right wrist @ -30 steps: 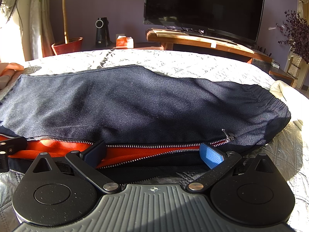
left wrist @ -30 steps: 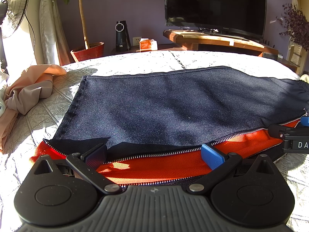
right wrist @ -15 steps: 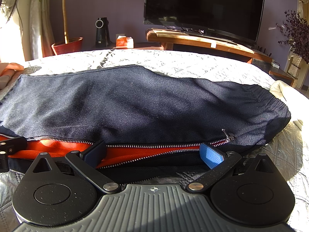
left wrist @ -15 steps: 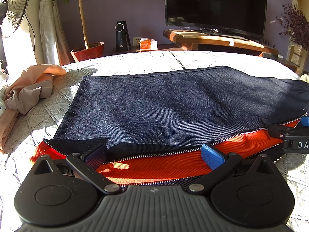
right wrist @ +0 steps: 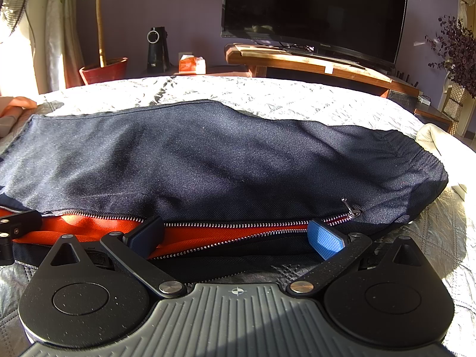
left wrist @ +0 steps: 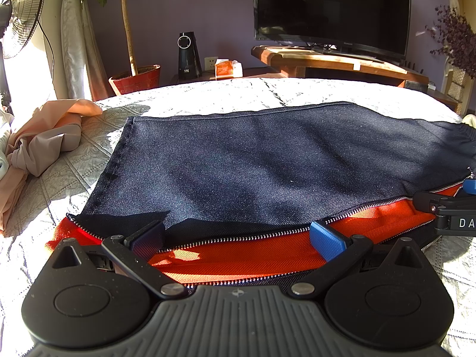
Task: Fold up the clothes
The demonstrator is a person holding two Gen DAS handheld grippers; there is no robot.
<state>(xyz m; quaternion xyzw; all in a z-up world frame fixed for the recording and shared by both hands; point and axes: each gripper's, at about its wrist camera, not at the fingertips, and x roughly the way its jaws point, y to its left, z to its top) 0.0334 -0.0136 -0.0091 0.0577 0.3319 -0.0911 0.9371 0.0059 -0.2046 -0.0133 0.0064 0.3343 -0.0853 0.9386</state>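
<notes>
A dark navy garment [left wrist: 267,160] with an orange lining [left wrist: 253,255] and a silver zipper lies flat across the quilted bed. Its near edge gapes, showing the lining. My left gripper [left wrist: 238,238] stands open at that near edge, towards the garment's left end, fingers wide apart over the lining. In the right wrist view the same navy garment [right wrist: 223,160] spreads ahead, with its zipper pull [right wrist: 352,208] near the right end. My right gripper [right wrist: 236,238] is open over the zipper gap there. Its tip shows at the right edge of the left view as the right gripper [left wrist: 446,205].
A peach and beige heap of clothes [left wrist: 41,142] lies at the bed's left. A pale cloth [right wrist: 440,139] sits at the right edge. Beyond the white quilted bed [left wrist: 267,92] stand a potted plant [left wrist: 134,77], a fan [left wrist: 17,15], a wooden TV stand [left wrist: 342,62] and a TV [left wrist: 330,12].
</notes>
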